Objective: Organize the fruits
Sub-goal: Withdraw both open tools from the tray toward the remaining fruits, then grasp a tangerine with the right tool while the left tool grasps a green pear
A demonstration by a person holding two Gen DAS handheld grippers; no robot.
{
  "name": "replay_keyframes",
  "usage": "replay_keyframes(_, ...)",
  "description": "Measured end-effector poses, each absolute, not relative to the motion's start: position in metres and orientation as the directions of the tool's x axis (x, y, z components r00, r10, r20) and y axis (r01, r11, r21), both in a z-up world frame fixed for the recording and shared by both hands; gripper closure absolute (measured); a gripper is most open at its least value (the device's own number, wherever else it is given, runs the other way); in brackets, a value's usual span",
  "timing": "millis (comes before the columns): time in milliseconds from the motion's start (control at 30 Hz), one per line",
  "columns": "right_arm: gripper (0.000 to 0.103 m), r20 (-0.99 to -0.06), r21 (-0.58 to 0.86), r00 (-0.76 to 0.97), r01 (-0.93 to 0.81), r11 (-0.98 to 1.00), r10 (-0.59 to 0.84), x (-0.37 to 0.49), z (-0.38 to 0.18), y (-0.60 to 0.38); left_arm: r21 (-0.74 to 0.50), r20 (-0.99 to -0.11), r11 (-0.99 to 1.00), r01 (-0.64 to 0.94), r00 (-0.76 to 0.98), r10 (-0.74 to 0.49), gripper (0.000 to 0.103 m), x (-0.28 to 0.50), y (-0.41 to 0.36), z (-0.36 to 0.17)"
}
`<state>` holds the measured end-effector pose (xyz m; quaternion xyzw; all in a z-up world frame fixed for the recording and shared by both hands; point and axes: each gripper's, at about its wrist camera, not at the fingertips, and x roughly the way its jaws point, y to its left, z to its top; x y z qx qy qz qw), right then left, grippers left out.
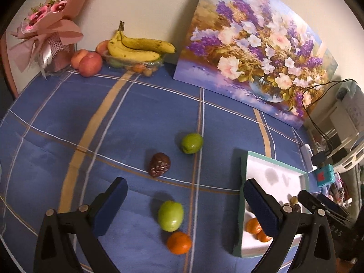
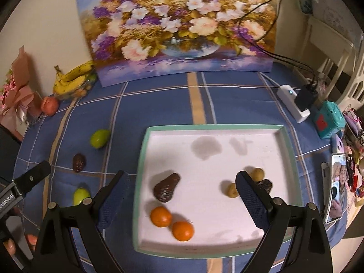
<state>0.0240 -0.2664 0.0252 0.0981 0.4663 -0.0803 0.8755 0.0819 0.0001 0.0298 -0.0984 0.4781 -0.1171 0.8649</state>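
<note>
Left gripper point(image 1: 184, 207): jaws spread wide, holding nothing; hovers over the blue plaid table point(image 1: 113, 125), fruit straight ahead between the fingers.
Nearest loose fruit: orange point(image 1: 179, 242), lowest in the left wrist view, touching or just short of a green fruit point(image 1: 170, 215) that lies just beyond it; cannot tell which.
Further out, same line: dark wrinkled fruit point(image 1: 159, 164), then a second green fruit point(image 1: 192, 143), each apart from the rest.
Landmark, tray point(image 2: 142, 159): white floor, teal rim; all four loose fruits lie to its left, on the left gripper's side.
Right gripper point(image 2: 182, 186): also open and empty, poised over the tray's near half.
In the tray: two oranges point(image 2: 160, 216) side by side near the front-left corner, a dark pear-shaped fruit point(image 2: 166, 187) just behind them, two small yellowish fruits point(image 2: 232, 190) towards the right.
Deciding relation: left gripper is the nearer to the loose fruit; judged next pick is the orange or the near green fruit, carried rightward into the tray.
Long axis: near green fruit slightly oval, lying roughly along the fingers' direction; a side-on closure looks workable.
Risk: closing on one of the crowded pair may nudge the other.
Hidden: a dark fruit point(image 2: 265, 185) behind the right gripper's finger, mostly covered; tray's front-right corner blocked by the gripper body.
Beyond the tray: bananas point(image 1: 136, 47) over a clear container, against the wall, well apart.
</note>
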Motion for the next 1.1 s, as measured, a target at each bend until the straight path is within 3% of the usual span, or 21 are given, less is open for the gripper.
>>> replay_keyframes(267,0.008,-0.843,0.092,0.538,0.17,0.981,-0.014,0.032,0.021,-0.227,-0.215,-0.834,0.975,0.055,0.509,-0.213,0.0,0.085,0.037,0.03)
replay_keyframes(800,0.008,-0.901,0.084,0.428,0.011,0.996,0.071,0.059,-0.007,-0.148,-0.11,-0.921,0.99,-0.088,0.385,-0.068,0.002,0.09,0.092,-0.02)
replay_keyframes(900,0.008,-0.915,0.086,0.394,-0.023,0.996,0.088,0.061,-0.019,-0.134,-0.087,-0.934,0.991,-0.101,0.353,-0.046,0.008,0.092,0.099,-0.03)
replay_keyframes(1033,0.01,-0.928,0.095,0.356,-0.062,0.994,0.111,0.062,-0.03,-0.119,-0.111,-0.943,0.987,-0.113,0.324,-0.068,0.009,0.094,0.104,-0.04)
replay_keyframes(1100,0.018,-0.933,0.099,0.338,-0.089,0.991,0.124,0.062,-0.035,-0.112,-0.112,-0.944,0.987,-0.114,0.321,-0.07,0.009,0.094,0.104,-0.041)
